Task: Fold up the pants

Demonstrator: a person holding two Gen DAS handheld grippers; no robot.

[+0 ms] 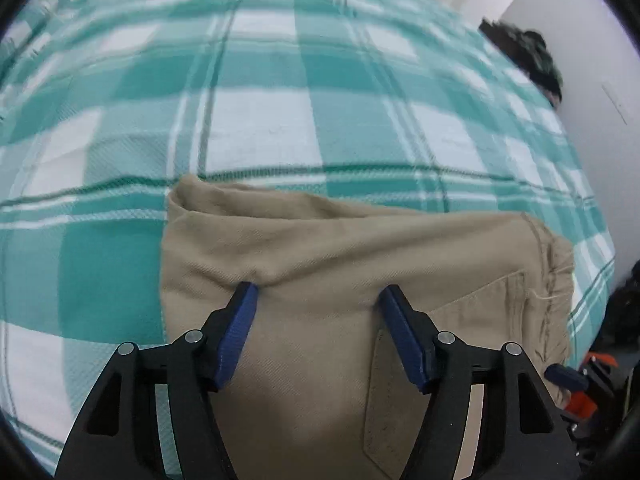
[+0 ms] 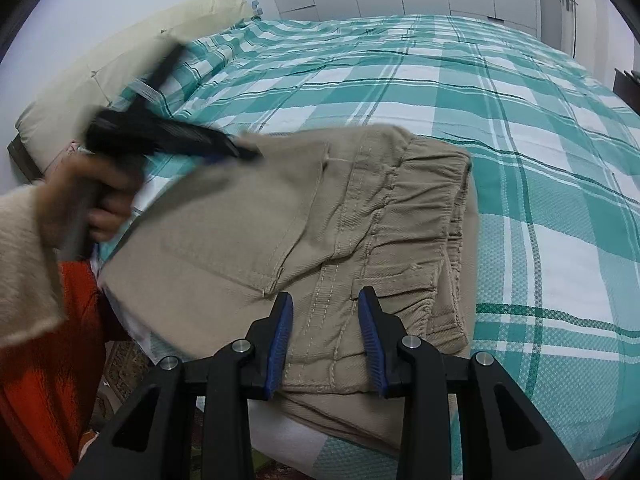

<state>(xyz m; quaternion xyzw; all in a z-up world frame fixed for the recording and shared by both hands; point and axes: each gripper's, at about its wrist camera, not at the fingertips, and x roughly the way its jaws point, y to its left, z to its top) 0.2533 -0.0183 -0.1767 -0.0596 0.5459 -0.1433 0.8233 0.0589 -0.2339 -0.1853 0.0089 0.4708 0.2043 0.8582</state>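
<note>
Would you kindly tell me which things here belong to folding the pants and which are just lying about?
Job:
- folded beige cotton pants
- left hand-held gripper
- right hand-held gripper

Lying about:
- teal-and-white checked bedspread
- cream pillow
- dark bundle at the bed's edge

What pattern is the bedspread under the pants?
Teal-and-white plaid bedspread, with thin dark green lines; clearest in the right wrist view.

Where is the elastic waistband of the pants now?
In the right wrist view the waistband lies right of centre on the checked bedspread, just beyond the right gripper.
</note>
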